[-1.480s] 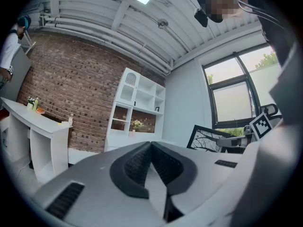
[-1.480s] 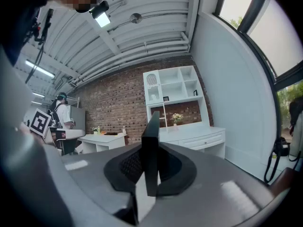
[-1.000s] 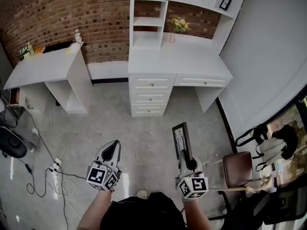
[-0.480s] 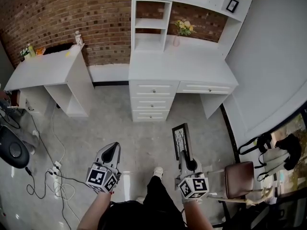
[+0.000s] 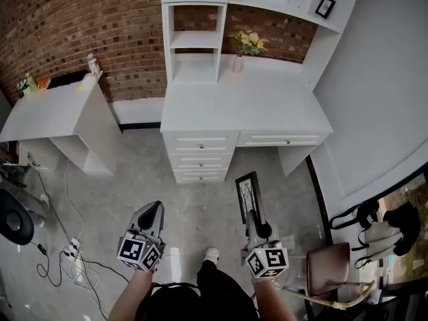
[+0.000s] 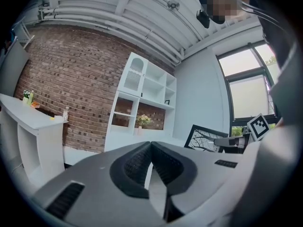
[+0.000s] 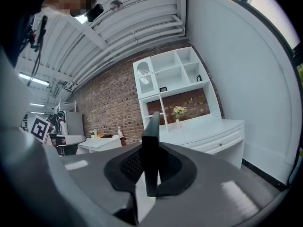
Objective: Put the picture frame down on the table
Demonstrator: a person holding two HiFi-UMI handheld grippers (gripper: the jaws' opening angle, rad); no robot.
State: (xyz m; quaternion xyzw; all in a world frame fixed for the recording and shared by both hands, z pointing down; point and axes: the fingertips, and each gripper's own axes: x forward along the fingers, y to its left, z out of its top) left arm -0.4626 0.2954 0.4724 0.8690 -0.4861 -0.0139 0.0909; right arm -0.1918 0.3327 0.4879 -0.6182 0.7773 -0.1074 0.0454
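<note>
A black picture frame (image 5: pixel 248 196) with a bare-tree print stands upright in my right gripper (image 5: pixel 255 223), which is shut on its lower edge. In the right gripper view the frame (image 7: pixel 150 143) shows edge-on between the jaws. It also shows at the right of the left gripper view (image 6: pixel 203 139). My left gripper (image 5: pixel 155 210) is shut with nothing in it, level with the right one above the floor. The white desk (image 5: pixel 241 102) lies ahead, its top bare in front.
A vase of flowers (image 5: pixel 242 46) stands at the back of the desk under white shelves (image 5: pixel 195 39). A second white table (image 5: pixel 47 102) is at the left. A brown chair (image 5: pixel 328 270) is at my right. Cables and a power strip (image 5: pixel 72 258) lie on the floor at left.
The desk has come nearer and shifted left in the head view. Both grippers keep their hold and stance; the frame stays upright in the right one.
</note>
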